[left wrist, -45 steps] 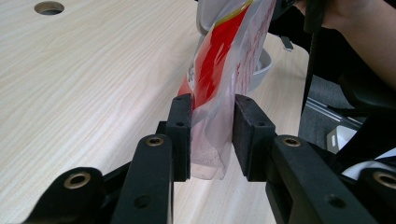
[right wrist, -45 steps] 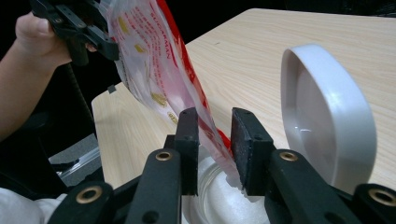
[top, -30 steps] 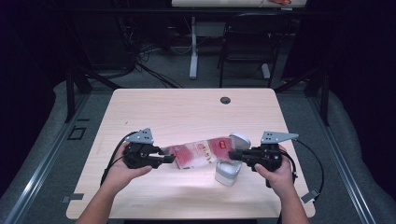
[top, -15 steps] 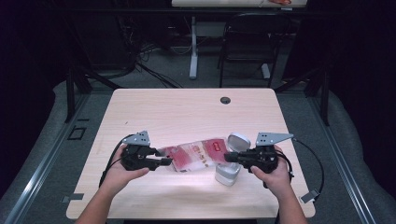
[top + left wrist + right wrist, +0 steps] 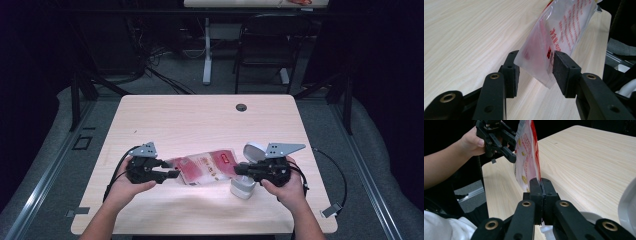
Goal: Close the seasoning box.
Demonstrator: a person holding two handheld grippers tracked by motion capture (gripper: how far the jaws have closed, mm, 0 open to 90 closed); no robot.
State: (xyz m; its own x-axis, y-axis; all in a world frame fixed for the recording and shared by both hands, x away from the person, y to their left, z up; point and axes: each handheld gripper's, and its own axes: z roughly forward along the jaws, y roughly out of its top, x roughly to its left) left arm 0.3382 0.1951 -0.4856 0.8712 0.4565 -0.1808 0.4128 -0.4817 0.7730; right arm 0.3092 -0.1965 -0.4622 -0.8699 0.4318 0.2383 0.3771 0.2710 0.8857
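High view: the red-and-white pouch [image 5: 206,168] hangs above the table [image 5: 200,120] between both grippers, beside a white container [image 5: 243,188] with its lid open (probably the destination).

Left gripper view: the left gripper [image 5: 535,67] stands spread, its jaws having just been opening; the pouch corner sits between the pads, apparently unpressed, so it looks released.

Right gripper view: the right gripper [image 5: 540,185] pinches the pouch edge with jaws pressed together, carrying it alone.

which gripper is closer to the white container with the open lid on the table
Right. The right gripper, shut on the red and white pouch, is right beside the white container. The left gripper is across the pouch, well away.
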